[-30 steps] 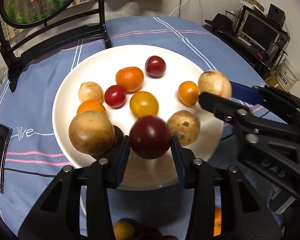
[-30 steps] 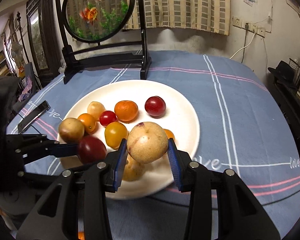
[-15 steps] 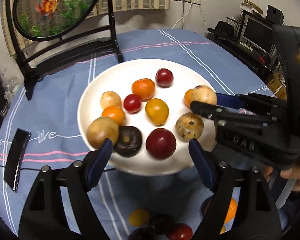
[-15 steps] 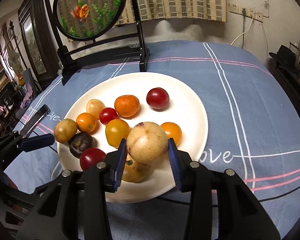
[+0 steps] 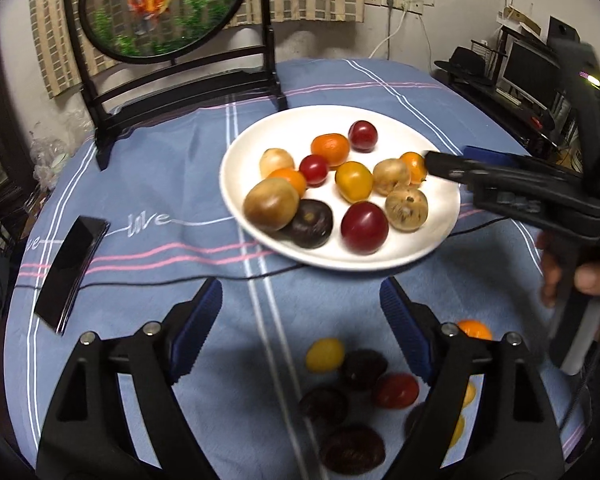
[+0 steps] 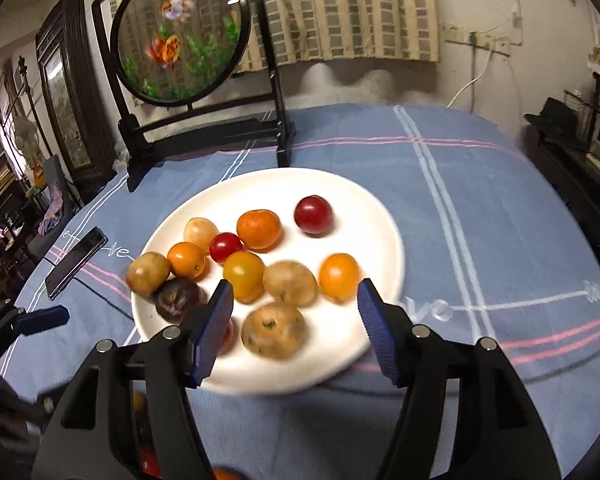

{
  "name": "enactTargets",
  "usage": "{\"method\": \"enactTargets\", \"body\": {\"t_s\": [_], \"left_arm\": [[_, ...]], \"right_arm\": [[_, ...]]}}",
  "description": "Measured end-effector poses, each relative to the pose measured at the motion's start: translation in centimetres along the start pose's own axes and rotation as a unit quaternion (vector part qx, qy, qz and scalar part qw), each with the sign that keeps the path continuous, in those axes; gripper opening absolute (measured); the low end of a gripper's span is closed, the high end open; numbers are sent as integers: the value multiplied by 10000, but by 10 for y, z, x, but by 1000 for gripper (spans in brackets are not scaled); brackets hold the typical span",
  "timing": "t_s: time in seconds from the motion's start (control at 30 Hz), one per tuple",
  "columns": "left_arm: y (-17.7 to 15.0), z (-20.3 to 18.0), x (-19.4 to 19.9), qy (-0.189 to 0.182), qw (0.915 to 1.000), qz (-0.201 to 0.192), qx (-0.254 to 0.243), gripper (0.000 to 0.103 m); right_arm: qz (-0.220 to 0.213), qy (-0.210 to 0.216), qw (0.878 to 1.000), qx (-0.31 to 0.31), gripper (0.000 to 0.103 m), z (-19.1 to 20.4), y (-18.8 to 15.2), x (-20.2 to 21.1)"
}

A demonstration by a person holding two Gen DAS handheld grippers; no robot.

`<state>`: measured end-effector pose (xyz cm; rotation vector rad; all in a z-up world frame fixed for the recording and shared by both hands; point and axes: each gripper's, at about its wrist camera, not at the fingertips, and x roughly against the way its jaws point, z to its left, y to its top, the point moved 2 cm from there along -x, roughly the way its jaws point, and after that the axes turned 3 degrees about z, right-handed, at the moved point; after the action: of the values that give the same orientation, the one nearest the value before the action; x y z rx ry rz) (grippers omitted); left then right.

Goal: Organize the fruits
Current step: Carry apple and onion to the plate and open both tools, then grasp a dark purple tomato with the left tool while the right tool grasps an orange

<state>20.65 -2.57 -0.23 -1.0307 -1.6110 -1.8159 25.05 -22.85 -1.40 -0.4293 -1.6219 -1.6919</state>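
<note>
A white plate (image 5: 440,240) (image 6: 380,208) on the blue cloth holds several fruits: red, orange, yellow, tan and dark purple ones. A dark red fruit (image 5: 364,227) lies at its near edge and a pale tan fruit (image 6: 290,283) lies near the middle. My left gripper (image 5: 300,328) is open and empty, above the cloth in front of the plate. My right gripper (image 6: 294,320) is open and empty, over the plate's near edge; it also shows in the left wrist view (image 5: 452,164). Several loose fruits (image 5: 364,392) lie on the cloth close to me.
A round fish screen on a black stand (image 5: 168,12) (image 6: 180,36) stands at the back of the table. A black phone (image 5: 70,268) (image 6: 76,262) lies on the cloth at the left. A thin black cable (image 5: 140,282) runs across the cloth.
My left gripper opened, left the dark red fruit on the plate and drew back. My right gripper then opened and left the pale tan fruit on the plate.
</note>
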Motion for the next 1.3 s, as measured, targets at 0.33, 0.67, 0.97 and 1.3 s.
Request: {"method": "enactTargets", "body": {"t_s": [0.33,0.67,0.97,1.3], "left_arm": [[-52,5,31,-170,9997,54,178,86],[-98,-1,46,-386,9983,171,397,87],[-118,-12,40,-578,9969,344,412,87],[-121,-23,17,-520,9968,560,242,81]], "right_arm": [[82,32,9998,198,68,1,-73,69],[203,93,9997,134,68,12,-139,102],[353,123,9992,157,68,20,-158,106],[404,266,9988,54,68,20,-160,101]]}}
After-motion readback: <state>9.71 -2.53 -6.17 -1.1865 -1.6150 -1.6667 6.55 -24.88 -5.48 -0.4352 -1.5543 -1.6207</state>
